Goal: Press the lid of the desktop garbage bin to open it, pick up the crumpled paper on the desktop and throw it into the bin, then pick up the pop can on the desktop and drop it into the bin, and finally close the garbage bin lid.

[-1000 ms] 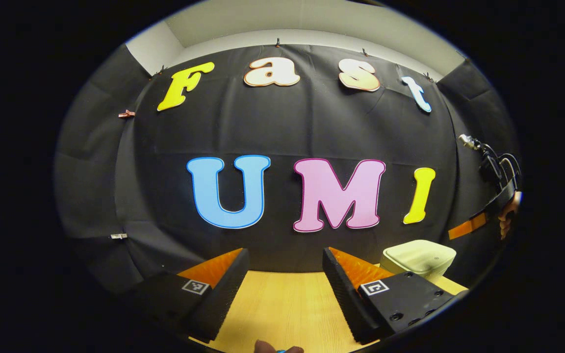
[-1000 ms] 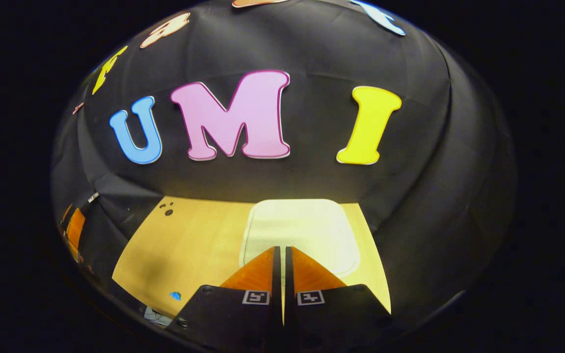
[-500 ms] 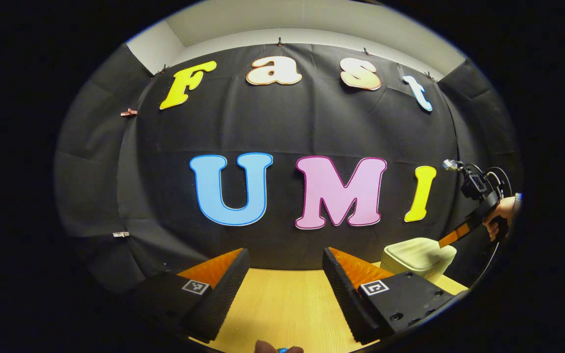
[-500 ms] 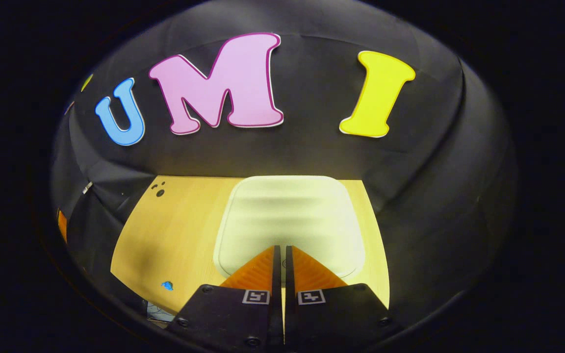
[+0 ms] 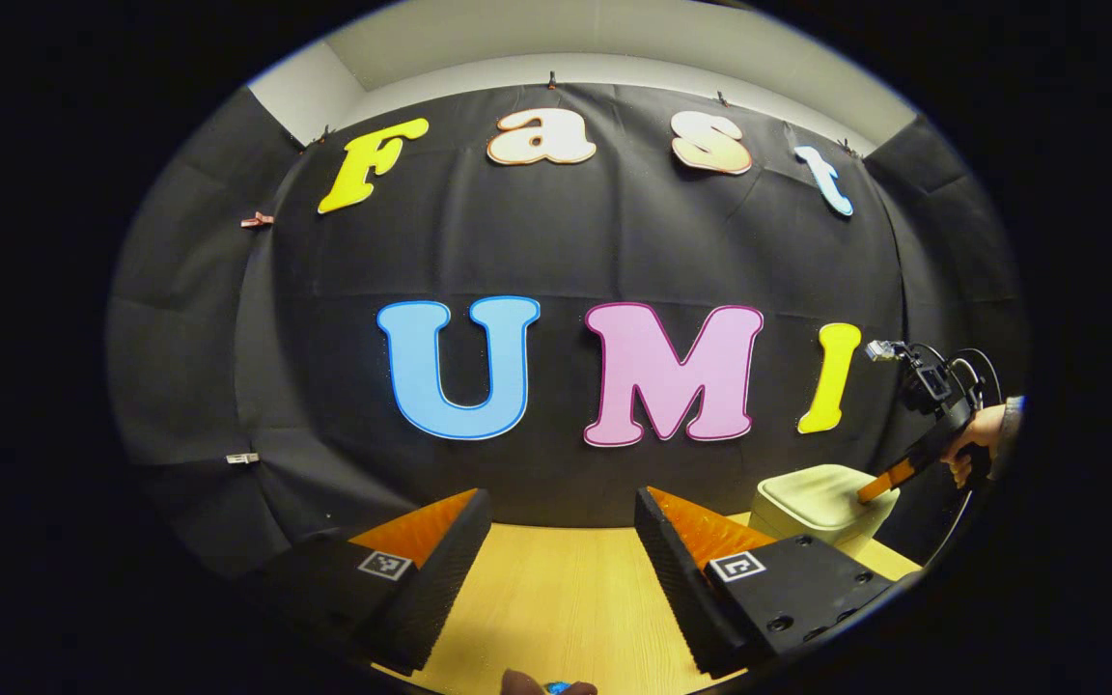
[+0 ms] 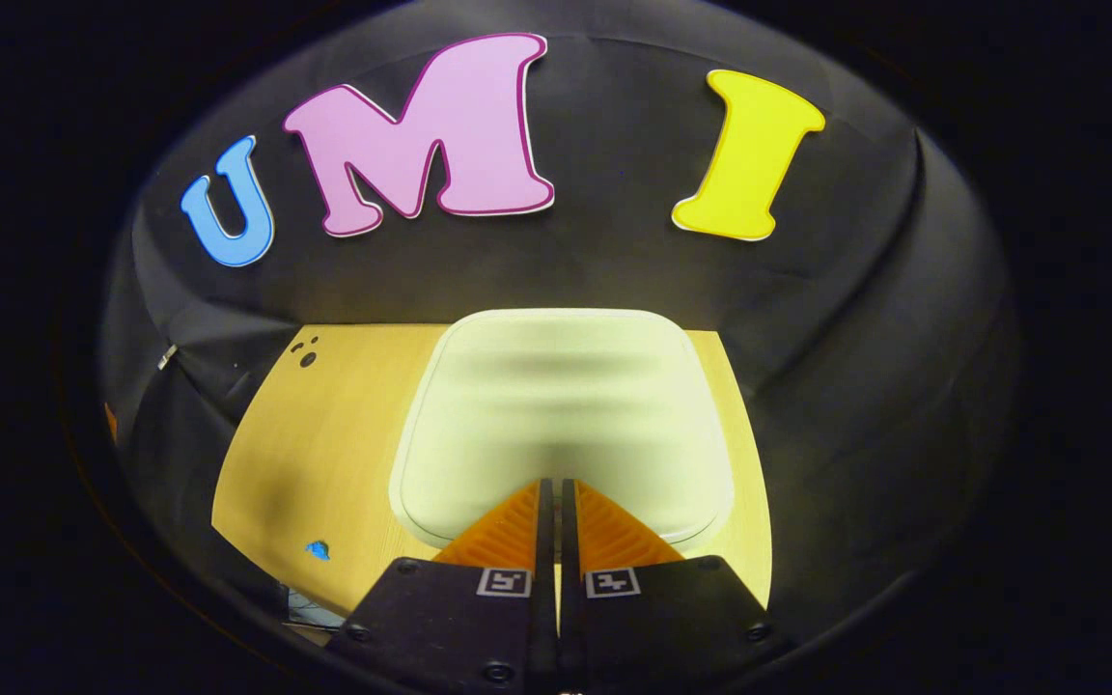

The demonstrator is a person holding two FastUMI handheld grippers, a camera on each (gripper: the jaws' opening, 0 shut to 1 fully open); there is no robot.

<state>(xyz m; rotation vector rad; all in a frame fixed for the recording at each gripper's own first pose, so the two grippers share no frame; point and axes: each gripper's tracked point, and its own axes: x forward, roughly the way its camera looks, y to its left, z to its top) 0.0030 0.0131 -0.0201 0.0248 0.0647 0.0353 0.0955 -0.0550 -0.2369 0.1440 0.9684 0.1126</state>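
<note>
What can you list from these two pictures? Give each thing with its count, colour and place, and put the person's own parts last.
Garbage bin: one, pale cream, lid down, on the table's far right by the wall.
Table: one, light wood.
Booth wall: black cloth, behind the table.
Blue scrap: one, small, on the table left of the bin; what it is I cannot tell.
Left gripper: one, open, above the table.
Right gripper: one, shut, tips at the bin lid.
Hand: one, holding the right gripper.
</note>
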